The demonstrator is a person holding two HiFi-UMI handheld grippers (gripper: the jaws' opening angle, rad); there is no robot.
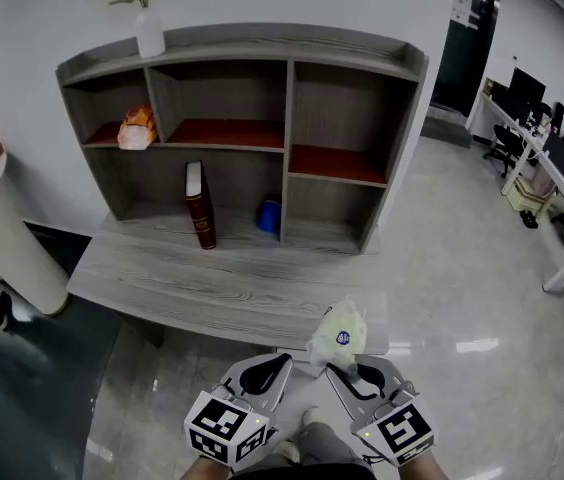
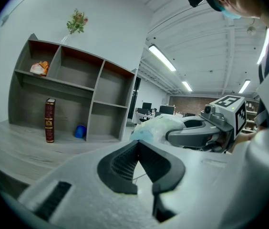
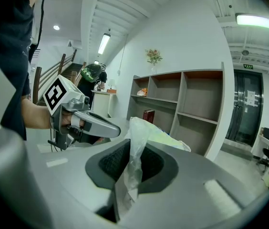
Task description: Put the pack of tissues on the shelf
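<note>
Low in the head view, right gripper (image 1: 340, 370) pinches the pack of tissues (image 1: 342, 332) by its loose wrapper, likely for an easy release onto the shelf (image 1: 288, 148) at upper centre; left gripper (image 1: 274, 366) beside it, jaws together, empty.

There were two grippers (left gripper (image 1: 282, 362), right gripper (image 1: 333, 369)), one pack of tissues (image 1: 341, 330), one shelf (image 1: 262, 44), one book (image 1: 199, 206), one vase (image 1: 150, 34), one orange packet (image 1: 137, 128) and one blue object (image 1: 268, 216).

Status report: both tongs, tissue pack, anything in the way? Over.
Left tongs shut, empty. Right tongs shut on pale plastic-wrapped tissue pack, short of grey wooden shelf. Right bays free; dark red book in lower middle.
</note>
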